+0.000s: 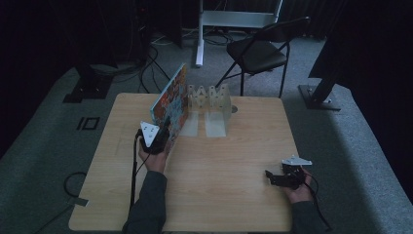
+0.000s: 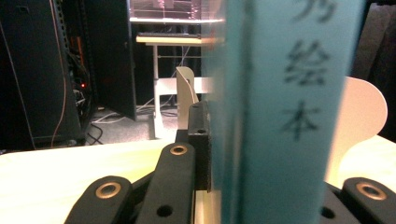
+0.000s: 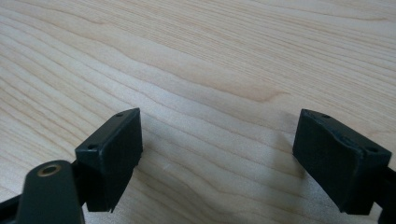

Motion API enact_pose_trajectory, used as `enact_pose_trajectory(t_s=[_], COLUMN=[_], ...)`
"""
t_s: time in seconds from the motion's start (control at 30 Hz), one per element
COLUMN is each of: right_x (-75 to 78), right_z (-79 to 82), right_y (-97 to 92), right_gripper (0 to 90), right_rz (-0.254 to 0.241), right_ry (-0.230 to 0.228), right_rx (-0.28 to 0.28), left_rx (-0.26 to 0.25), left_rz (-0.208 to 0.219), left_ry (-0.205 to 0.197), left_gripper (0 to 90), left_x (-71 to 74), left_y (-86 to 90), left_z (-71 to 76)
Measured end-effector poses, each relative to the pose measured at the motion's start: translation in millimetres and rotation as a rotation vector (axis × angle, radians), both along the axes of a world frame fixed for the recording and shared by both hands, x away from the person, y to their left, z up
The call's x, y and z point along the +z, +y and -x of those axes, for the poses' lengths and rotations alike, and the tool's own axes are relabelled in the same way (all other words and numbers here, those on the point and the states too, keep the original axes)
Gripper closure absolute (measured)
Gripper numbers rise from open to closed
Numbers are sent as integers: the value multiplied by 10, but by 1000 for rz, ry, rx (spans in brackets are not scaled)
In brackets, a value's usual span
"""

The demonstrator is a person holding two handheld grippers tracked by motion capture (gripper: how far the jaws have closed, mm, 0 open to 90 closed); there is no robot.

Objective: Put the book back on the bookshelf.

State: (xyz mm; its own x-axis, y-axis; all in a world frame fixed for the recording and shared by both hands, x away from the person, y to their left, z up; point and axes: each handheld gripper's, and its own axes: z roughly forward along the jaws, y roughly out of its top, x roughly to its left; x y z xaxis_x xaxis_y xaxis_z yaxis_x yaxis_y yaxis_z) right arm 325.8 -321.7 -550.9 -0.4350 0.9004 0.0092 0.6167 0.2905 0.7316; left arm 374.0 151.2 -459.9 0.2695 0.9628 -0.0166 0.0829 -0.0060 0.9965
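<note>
We hold the book (image 1: 171, 100) upright near the surface's far edge, left gripper (image 1: 160, 139) jaws clamped on its spine, beside the rack (image 1: 210, 97). Right gripper (image 1: 278, 178) jaws apart, idle. Risk: the book tips if the grip slackens.

book spine (image 2: 299, 112) | reads "绘本" | character above cut off

Black tongs (image 3: 219, 158), brass screws, dk sleeves (image 1: 151, 200)

Upright book (image 1: 171, 102) and white rack (image 1: 210, 100) block table's (image 1: 234, 161) far-left centre, wide bare wood btwn both hands, right half open.
</note>
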Motion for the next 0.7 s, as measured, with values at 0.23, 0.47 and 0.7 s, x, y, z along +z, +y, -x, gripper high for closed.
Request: enact_pose_trajectory(t_s=[0.23,0.47,0.7], right_x=[0,0,0], right_z=[0,0,0], right_y=[0,0,0], right_gripper=[158,158,158], right_rz=[0,0,0], right_ry=[0,0,0], right_rx=[0,0,0], left_rx=[9,27,37], left_rz=[5,-14,-26], left_ry=[-4,-11,-14], left_gripper=[810,810,810], left_x=[9,10,-2], left_y=[-8,-24,-60], left_z=[-23,-17,-20])
